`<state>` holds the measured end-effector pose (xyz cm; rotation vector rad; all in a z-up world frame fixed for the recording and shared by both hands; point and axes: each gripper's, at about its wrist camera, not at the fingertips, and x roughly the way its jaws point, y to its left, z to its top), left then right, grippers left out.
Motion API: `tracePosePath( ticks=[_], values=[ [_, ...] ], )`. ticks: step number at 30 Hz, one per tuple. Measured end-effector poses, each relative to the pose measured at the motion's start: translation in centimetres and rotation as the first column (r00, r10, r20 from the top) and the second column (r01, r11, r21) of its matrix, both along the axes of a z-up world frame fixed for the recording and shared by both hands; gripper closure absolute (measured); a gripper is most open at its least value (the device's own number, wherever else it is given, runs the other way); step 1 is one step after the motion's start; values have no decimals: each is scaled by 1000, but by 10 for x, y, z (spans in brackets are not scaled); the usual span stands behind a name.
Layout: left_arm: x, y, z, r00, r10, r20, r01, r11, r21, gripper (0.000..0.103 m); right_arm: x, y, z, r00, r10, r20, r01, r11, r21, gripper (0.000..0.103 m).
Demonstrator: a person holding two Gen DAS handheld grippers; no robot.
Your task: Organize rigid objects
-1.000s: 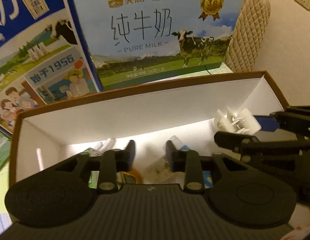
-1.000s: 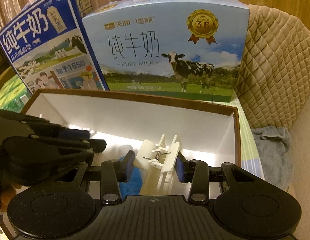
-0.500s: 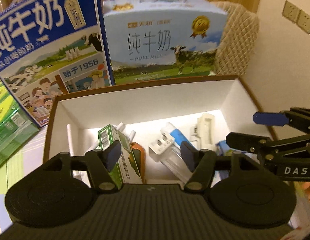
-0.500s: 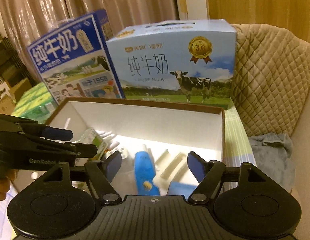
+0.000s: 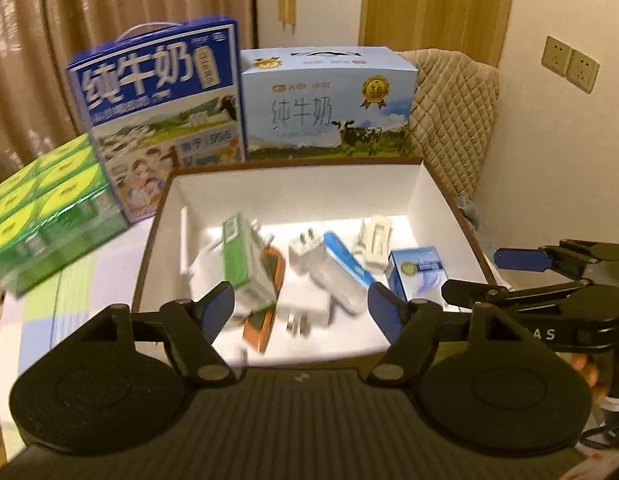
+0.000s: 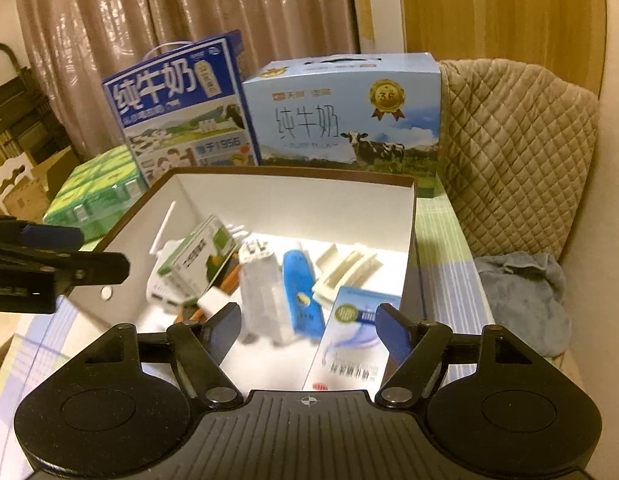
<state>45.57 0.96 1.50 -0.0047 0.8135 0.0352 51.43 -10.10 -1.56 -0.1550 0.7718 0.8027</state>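
Observation:
A brown-rimmed white box (image 5: 293, 194) (image 6: 409, 240) holds several rigid objects: a green carton (image 5: 245, 256) (image 6: 197, 256), an orange phone (image 5: 265, 312), a white charger block (image 5: 309, 276) (image 6: 261, 292), a blue-and-white tube (image 5: 345, 256) (image 6: 303, 292), a white plastic clip (image 5: 375, 236) (image 6: 345, 270) and a small blue box (image 5: 417, 268) (image 6: 357, 340). My left gripper (image 5: 301, 306) is open and empty above the box's near edge. My right gripper (image 6: 309, 330) is open and empty above the box's near right part.
Two milk cartons, dark blue (image 5: 161, 120) (image 6: 181, 112) and light blue (image 5: 329, 104) (image 6: 345, 112), stand behind the box. A green pack (image 5: 41, 208) (image 6: 97, 192) sits left. A quilted chair (image 6: 517, 152) and grey cloth (image 6: 525, 292) are right.
The right gripper opened and let go of the white clip, which now lies in the box. Both grippers opened wide and pulled back and up from the box.

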Motion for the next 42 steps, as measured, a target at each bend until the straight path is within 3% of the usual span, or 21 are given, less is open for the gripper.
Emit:
tracePosePath(
  ticks=[9,19,29,42],
  values=[
    [-71,-6,2,993,108,-45,-110,994,-26,33,-50,-19,3,997,51,-57,-51,999,3,32],
    [-151,2,-10,979,152,-135,-161,985,-62,34,-112,-37,5,994,55,-91,-56,998,-14,32],
    [-222,12,-13,976,148,-157,-161,984,-71,34,-187,-44,7,988,60,-142,-66,997,-33,32],
    [-289,17,-13,980,123,-158,-137,987,-86,34,-266,-63,6,987,63,-145,-71,996,-50,32]
  ],
)
